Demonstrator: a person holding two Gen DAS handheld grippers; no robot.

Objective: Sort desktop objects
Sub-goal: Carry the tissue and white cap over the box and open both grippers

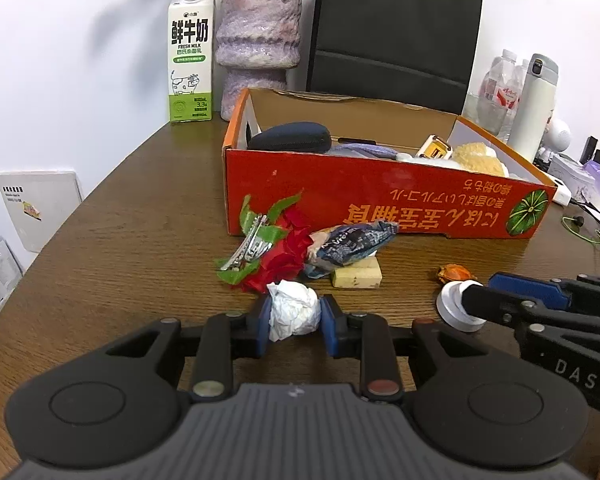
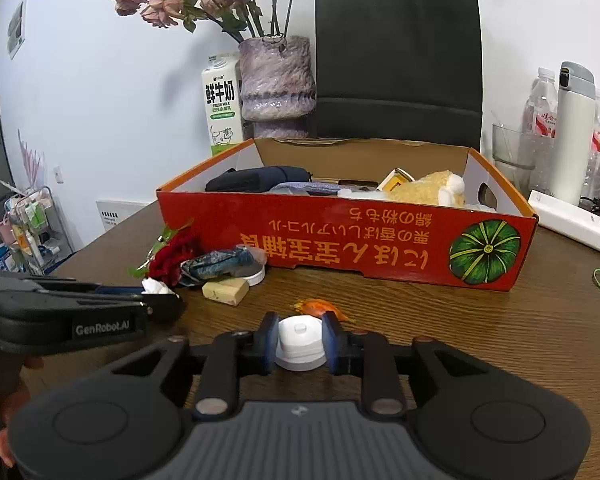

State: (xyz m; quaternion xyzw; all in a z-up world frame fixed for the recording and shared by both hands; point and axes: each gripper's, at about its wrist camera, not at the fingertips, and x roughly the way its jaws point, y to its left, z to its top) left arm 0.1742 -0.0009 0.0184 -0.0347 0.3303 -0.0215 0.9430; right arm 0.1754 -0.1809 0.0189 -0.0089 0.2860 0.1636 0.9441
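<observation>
Both grippers loaded, red box straight ahead

The left gripper (image 1: 293,317) has its jaws closed on a crumpled paper ball (image 1: 293,312); the right gripper (image 2: 300,344) clamps a white cap (image 2: 300,343), both low over the desk (image 2: 500,332). Beyond the loose clutter, the red box (image 2: 340,236) lies broadside, about equally near either hand.
</observation>
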